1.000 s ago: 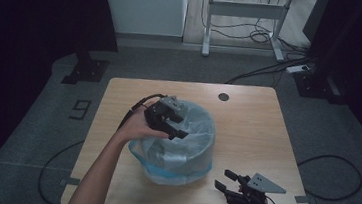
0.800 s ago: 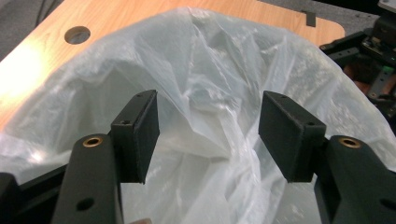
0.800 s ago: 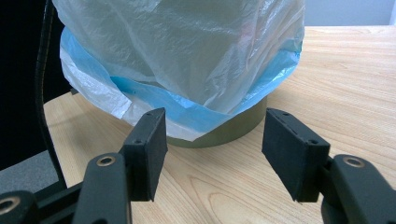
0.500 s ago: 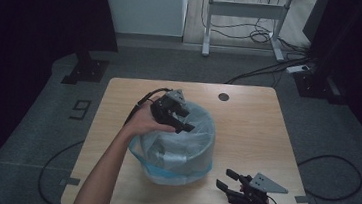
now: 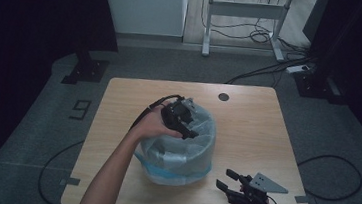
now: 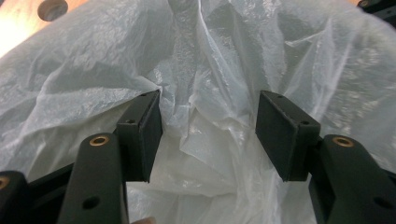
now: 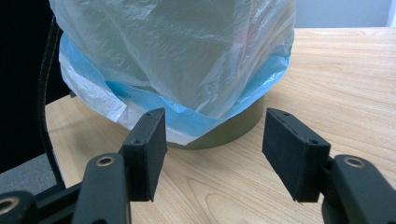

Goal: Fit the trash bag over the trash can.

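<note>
bin (image 5: 189,175): one, mid-bench (image 5: 257,124), near front edge | liner bag (image 5: 184,150): one, clear with blue hem, draped over bin | left tongs (image 5: 186,127): above bag's mouth, jaws apart, crumpled film between pads, not pinched | right tongs (image 5: 231,187): parted, holding nothing, low on bench just beside bin

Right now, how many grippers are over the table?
2. The left gripper is over the top of the bag-lined bin, jaws open in the plastic. The right gripper is near the table's front right corner, open, empty.
</note>
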Tool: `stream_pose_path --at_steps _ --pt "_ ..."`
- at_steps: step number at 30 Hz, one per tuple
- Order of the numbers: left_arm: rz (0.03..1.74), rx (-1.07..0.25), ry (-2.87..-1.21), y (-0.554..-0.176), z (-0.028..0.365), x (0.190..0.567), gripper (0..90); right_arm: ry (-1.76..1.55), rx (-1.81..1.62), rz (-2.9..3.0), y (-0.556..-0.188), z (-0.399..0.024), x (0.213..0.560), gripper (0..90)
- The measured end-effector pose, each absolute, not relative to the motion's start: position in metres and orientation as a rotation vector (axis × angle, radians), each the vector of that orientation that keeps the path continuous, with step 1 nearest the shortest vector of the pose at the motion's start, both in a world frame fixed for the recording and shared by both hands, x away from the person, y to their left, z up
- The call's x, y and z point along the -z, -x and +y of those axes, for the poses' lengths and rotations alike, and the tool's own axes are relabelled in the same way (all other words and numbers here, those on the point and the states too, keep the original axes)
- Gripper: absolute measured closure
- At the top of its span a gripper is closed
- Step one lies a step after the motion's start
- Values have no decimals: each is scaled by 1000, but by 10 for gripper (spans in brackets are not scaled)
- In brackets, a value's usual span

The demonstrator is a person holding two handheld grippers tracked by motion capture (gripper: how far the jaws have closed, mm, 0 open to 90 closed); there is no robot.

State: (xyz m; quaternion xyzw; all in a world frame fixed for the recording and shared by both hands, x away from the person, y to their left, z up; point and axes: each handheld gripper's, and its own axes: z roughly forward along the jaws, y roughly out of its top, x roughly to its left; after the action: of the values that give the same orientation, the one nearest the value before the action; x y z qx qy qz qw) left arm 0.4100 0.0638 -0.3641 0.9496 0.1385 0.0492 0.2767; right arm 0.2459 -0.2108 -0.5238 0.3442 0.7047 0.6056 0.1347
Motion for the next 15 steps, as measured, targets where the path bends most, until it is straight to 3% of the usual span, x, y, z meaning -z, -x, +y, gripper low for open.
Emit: stream_pose_path --at_steps 9,15 --pt "364 -145 -2586 -410 55 370 391 -998 -1754 2042 -246 -211 524 390" --pt "349 -149 -2521 -403 68 356 369 -999 -1753 2043 -246 -212 524 389"
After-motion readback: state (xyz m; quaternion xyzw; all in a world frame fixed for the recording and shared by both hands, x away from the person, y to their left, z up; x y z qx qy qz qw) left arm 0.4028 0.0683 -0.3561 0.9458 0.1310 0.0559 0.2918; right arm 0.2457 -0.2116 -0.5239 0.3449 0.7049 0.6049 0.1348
